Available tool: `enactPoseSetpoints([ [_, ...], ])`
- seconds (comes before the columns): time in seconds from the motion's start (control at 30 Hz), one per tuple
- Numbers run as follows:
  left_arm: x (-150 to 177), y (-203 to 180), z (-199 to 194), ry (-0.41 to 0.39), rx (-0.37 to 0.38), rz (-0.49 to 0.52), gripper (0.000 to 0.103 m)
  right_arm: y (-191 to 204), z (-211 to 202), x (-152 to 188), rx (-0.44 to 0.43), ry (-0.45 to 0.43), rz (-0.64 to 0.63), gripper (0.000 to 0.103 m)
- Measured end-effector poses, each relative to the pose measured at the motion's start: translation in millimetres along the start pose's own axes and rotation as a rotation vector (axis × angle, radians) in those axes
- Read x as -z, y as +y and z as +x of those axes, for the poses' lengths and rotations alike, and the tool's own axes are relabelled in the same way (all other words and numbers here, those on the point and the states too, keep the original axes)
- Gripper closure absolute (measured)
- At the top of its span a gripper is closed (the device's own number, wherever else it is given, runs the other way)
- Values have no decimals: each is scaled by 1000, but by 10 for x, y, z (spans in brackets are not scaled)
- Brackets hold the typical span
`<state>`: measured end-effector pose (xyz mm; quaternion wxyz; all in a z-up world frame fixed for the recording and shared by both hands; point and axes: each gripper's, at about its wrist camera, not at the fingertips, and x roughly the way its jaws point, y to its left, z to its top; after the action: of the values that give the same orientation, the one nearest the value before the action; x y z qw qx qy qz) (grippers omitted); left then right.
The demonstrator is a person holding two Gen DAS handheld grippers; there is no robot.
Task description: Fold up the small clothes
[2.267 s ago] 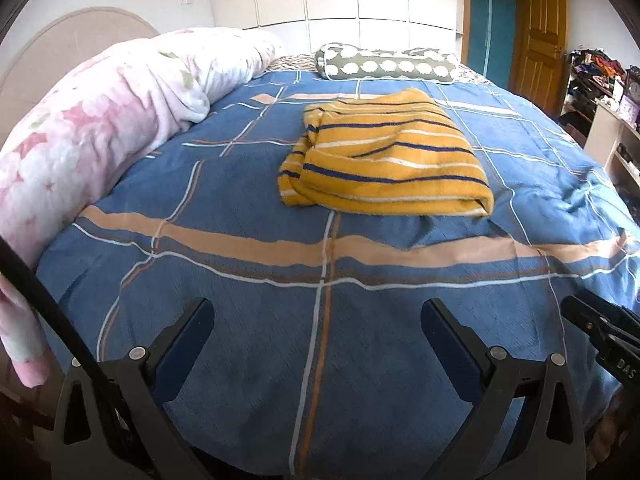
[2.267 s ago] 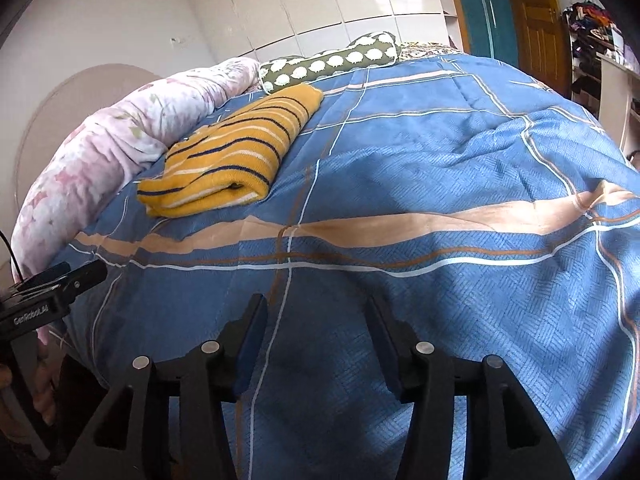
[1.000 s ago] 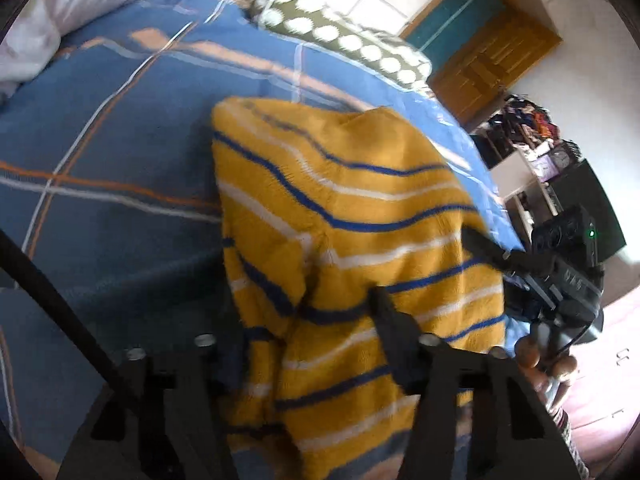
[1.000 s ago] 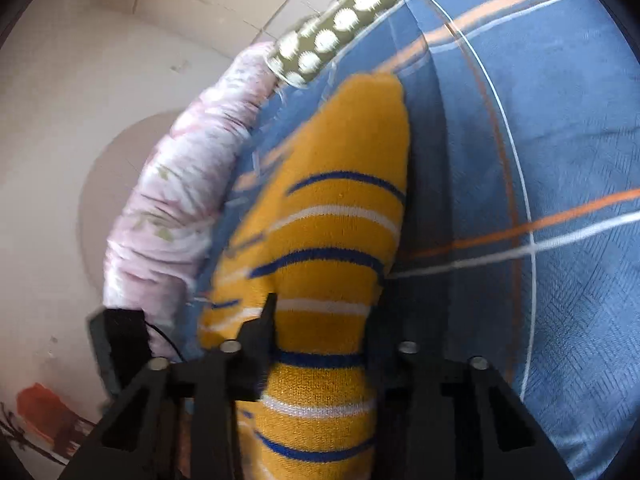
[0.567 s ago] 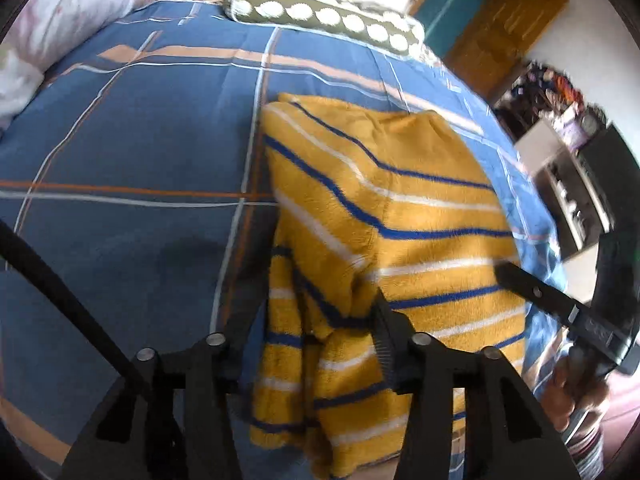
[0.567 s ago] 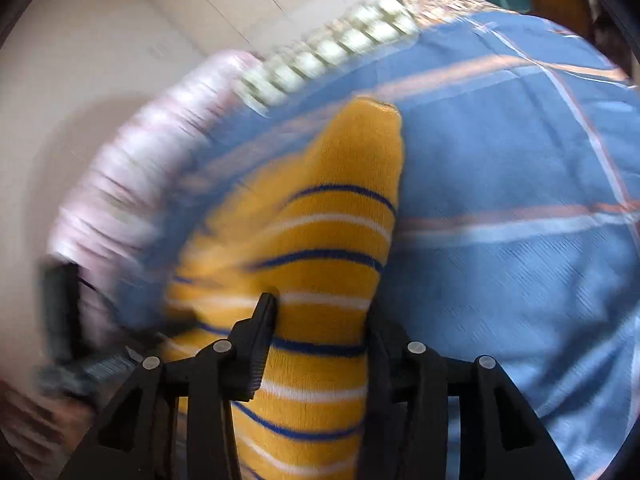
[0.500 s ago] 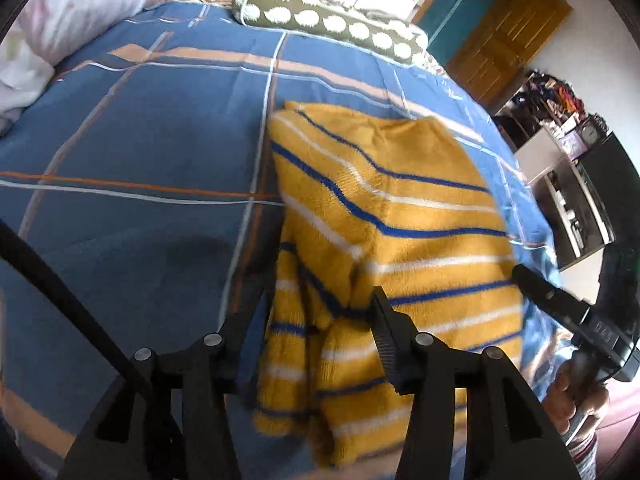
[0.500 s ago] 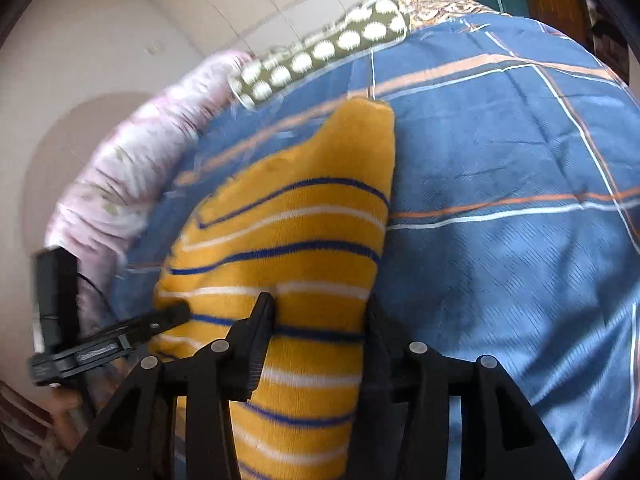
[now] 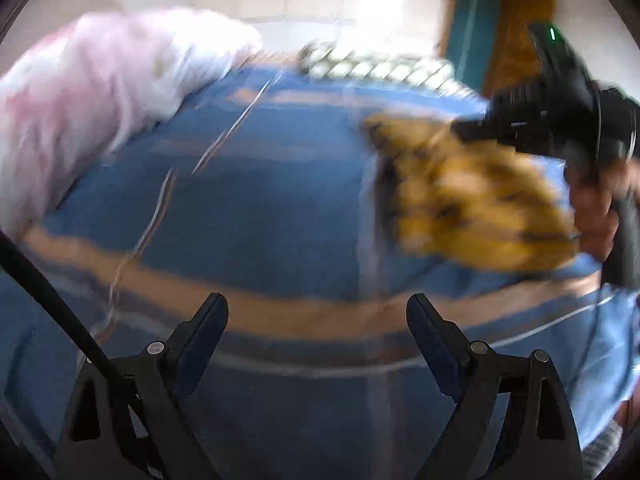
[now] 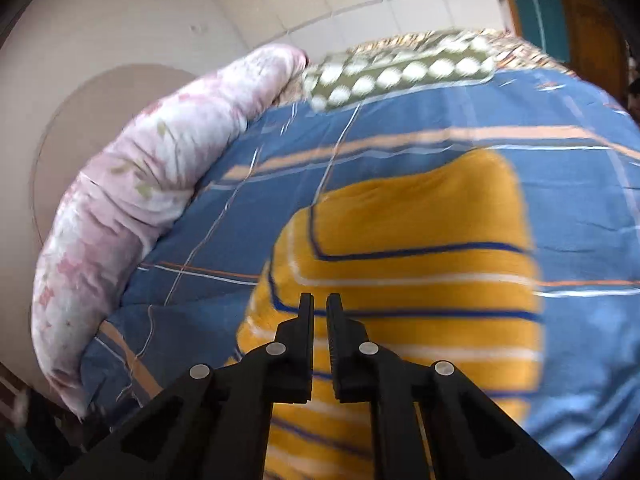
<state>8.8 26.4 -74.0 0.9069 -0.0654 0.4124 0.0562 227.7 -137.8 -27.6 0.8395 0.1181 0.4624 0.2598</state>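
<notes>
One yellow striped sweater (image 10: 408, 264) lies on the blue quilt (image 9: 248, 200). The right gripper (image 10: 320, 308) pinches its near edge; the left gripper (image 9: 316, 312) hangs released over bare quilt beside it.

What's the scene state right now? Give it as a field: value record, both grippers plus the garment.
garment: mustard-yellow knitted sweater with blue and white stripes, on the bed
surface: blue plaid quilt
left gripper: open, empty, over bare quilt, apart from the sweater
right gripper: jaws nearly closed over the sweater's near edge; pinch itself not visible
also present: pink floral duvet, green dotted pillow
image quality: left wrist view motion-blurred
</notes>
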Motion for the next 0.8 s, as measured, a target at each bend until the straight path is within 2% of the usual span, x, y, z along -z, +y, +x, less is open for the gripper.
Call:
enactPoseSetpoints([
  [0.07,103,178,98,30,14,-51,13,9,391,28,-80,102,89,95],
  [0.13,136,176,71,-6,4,-25,13,136,576,89,-125,135,113,95],
  [0.2,151,133,108,2,-14,7,8,276,599,179,-182,163,95,95],
  [0.23,164,113,132,2,-22,22,4,345,548,243,-199,169,77,95],
  [0.3,225,41,166,-5,-57,62,2,466,270,402,-210,98,22,94],
  [0.37,243,36,158,-13,-63,54,1,451,-62,577,-168,0,-8,95],
  [0.47,255,12,161,-15,-77,62,0,279,-455,891,-83,-67,-18,91],
  [0.53,263,-20,154,-14,-94,77,0,152,-712,1184,6,-96,-44,91],
  [0.63,186,-16,197,22,-92,44,0,-28,-1060,1588,154,-162,-56,86],
  [0.7,116,-37,213,41,-105,22,0,-189,-1230,1774,190,-191,-8,81],
  [0.8,70,-154,49,-14,-107,1,0,-433,-1450,1988,194,-214,72,80],
])
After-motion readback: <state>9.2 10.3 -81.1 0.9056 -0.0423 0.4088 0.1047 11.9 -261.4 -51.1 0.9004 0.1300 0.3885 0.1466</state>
